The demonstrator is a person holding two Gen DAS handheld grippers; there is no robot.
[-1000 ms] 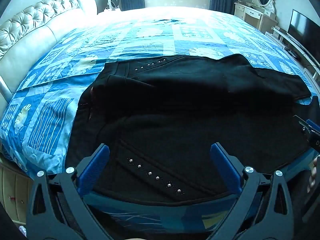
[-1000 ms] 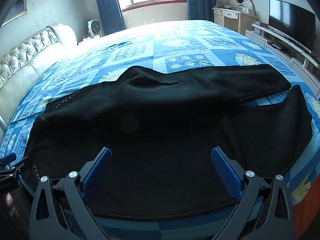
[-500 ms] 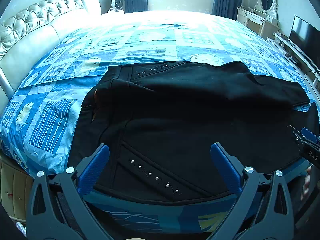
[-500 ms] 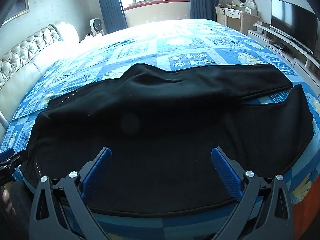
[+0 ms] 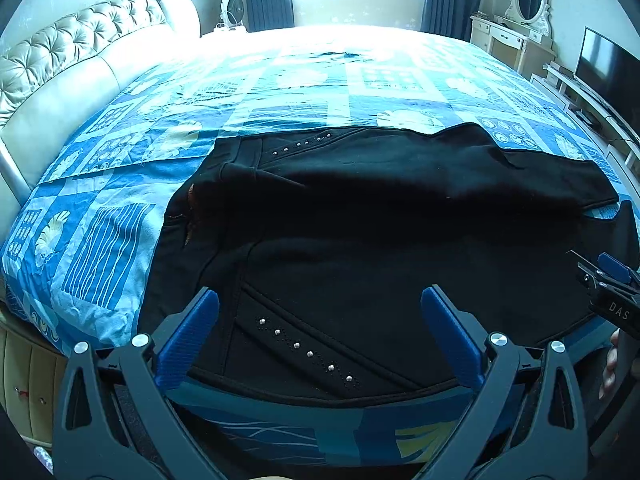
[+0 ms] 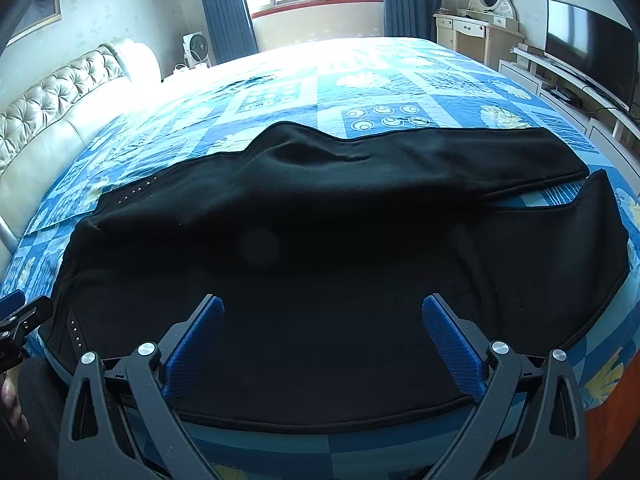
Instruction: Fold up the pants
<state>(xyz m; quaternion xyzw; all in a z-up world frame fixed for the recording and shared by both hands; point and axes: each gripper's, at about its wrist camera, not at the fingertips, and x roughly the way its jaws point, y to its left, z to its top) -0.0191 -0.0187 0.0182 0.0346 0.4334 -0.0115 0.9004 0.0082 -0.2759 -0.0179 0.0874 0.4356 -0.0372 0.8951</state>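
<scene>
Black pants (image 5: 360, 232) with small silver studs lie spread flat on the blue patterned bedspread (image 5: 280, 92), waistband to the left, legs to the right. They also fill the right wrist view (image 6: 320, 248), where the two leg ends part at the right. My left gripper (image 5: 320, 316) is open and empty above the near waist part. My right gripper (image 6: 322, 316) is open and empty above the near leg. Each gripper shows at the other view's edge.
A tufted cream headboard (image 5: 72, 60) runs along the left. A white dresser with oval mirror (image 6: 476, 28) and a TV (image 6: 592, 48) on a low stand are at the right. A fan (image 6: 196, 48) and window stand beyond the bed.
Both grippers have drawn back and risen a little from the pants, so more of the bed shows. The pants have not moved. Both stay open.
</scene>
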